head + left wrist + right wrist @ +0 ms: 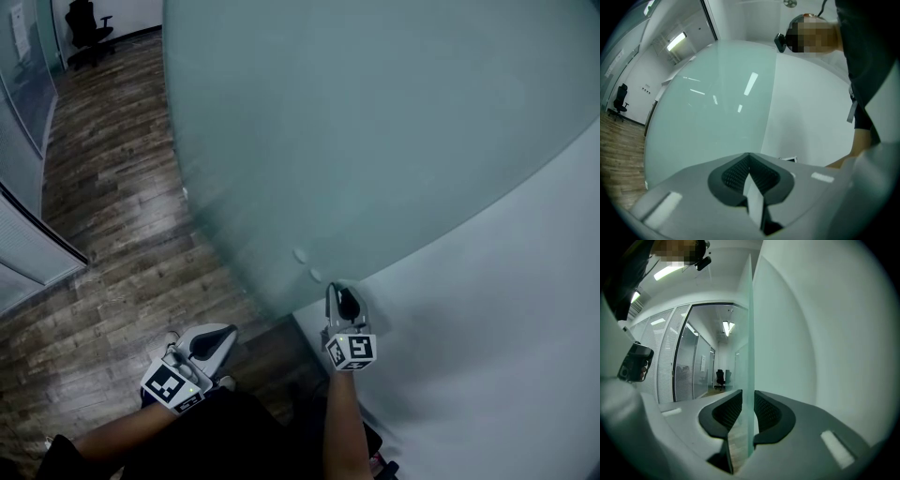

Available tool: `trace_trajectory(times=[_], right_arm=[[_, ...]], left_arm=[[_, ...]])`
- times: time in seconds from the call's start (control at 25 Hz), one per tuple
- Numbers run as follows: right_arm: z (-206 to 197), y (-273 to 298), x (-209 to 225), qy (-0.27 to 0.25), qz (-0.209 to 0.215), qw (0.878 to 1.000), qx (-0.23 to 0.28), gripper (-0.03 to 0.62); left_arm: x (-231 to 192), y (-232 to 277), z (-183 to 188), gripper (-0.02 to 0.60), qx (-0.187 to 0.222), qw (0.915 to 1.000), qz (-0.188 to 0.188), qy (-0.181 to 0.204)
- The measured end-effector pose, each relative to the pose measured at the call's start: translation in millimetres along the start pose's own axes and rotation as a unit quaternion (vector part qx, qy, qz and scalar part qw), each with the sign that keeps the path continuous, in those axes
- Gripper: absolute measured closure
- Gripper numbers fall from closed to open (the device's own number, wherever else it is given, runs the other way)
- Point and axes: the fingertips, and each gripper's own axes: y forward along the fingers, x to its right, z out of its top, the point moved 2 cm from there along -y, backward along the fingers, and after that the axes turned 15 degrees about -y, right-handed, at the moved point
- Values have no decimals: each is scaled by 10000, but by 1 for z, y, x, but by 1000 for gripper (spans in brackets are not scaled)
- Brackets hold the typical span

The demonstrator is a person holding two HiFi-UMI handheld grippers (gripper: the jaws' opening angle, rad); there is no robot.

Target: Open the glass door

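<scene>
So the right gripper (pixel 342 302) is pinched onto the free edge of the big frosted pale-green glass door (pixel 375 122). In the right gripper view the pane runs straight up between the two black ribbed pads, which sit snug on either face. The door stands partly swung out from the plain white wall (pixel 497 309), over the dark wood-plank floor (pixel 122 187).

The left gripper (pixel 223 334) hangs low beside the person with its jaws closed together on nothing, so it isn't helping.

My read is that it's mid-swing, with the grip made and the door part open. The next move needs a steady pull along the door's arc, keeping the wrist lined up with the pane so the glass doesn't slip out.

Containers: none anywhere in view, so nothing to report there.
</scene>
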Motion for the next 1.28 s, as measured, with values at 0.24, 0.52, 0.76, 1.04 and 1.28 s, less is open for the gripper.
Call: trace_trajectory(times=[0.24, 0.52, 0.76, 1.04, 1.28], right_arm=[[6, 2, -9, -9, 103, 9999, 101, 513], [6, 6, -9, 44, 63, 9999, 131, 514], [7, 7, -6, 196, 181, 9996, 54, 513], [-7, -25, 0, 573, -74, 9972, -469, 476], [23, -45, -77, 49, 172, 9972, -731, 490]], left_arm=[[1, -4, -1, 581, -116, 9998, 140, -15], [2, -14, -8, 581, -141, 9997, 200, 66], [2, -30, -11, 581, -95, 9999, 117, 30], [-4, -51, -5, 581, 141, 9996, 247, -91], [-20, -80, 9, 581, 364, 9984, 426, -116]])
